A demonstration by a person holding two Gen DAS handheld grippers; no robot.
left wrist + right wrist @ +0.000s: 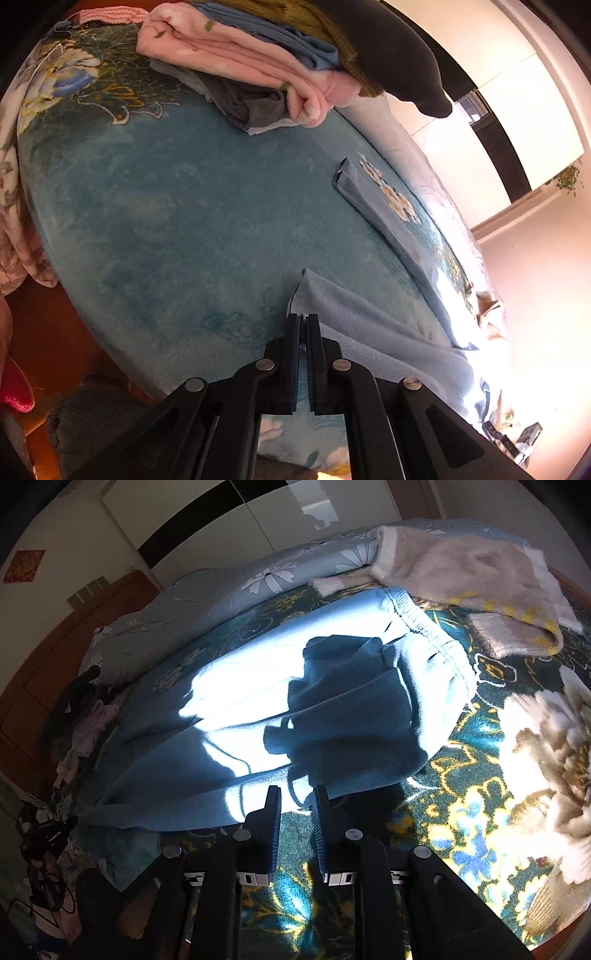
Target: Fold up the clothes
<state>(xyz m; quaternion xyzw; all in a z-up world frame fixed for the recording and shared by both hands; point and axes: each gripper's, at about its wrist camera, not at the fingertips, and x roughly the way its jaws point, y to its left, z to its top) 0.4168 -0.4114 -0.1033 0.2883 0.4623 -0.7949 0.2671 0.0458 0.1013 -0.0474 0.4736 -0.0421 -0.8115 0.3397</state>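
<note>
L gripper [303, 317]: I see jaws nearly together, pinching the edge of the light blue trousers [376, 325] by a corner. R gripper [295, 794]: jaws narrowly apart w/ nothing between, tips just short of the trousers' near edge. Trousers lie spread on teal floral blanket [166, 221], waistband [439, 642] far side. Folded pile [236, 62] sits well apart; beige sweater [480, 576] lies near waistband.

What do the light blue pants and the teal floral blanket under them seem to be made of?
Light blue pants: looks like soft fleece or brushed knit, matte, with a gathered elastic waistband and limp folds. Teal floral blanket: seemingly plush synthetic fleece, with a short fuzzy nap showing brushed streaks and a faint sheen. Fibre content cannot be confirmed.
</note>
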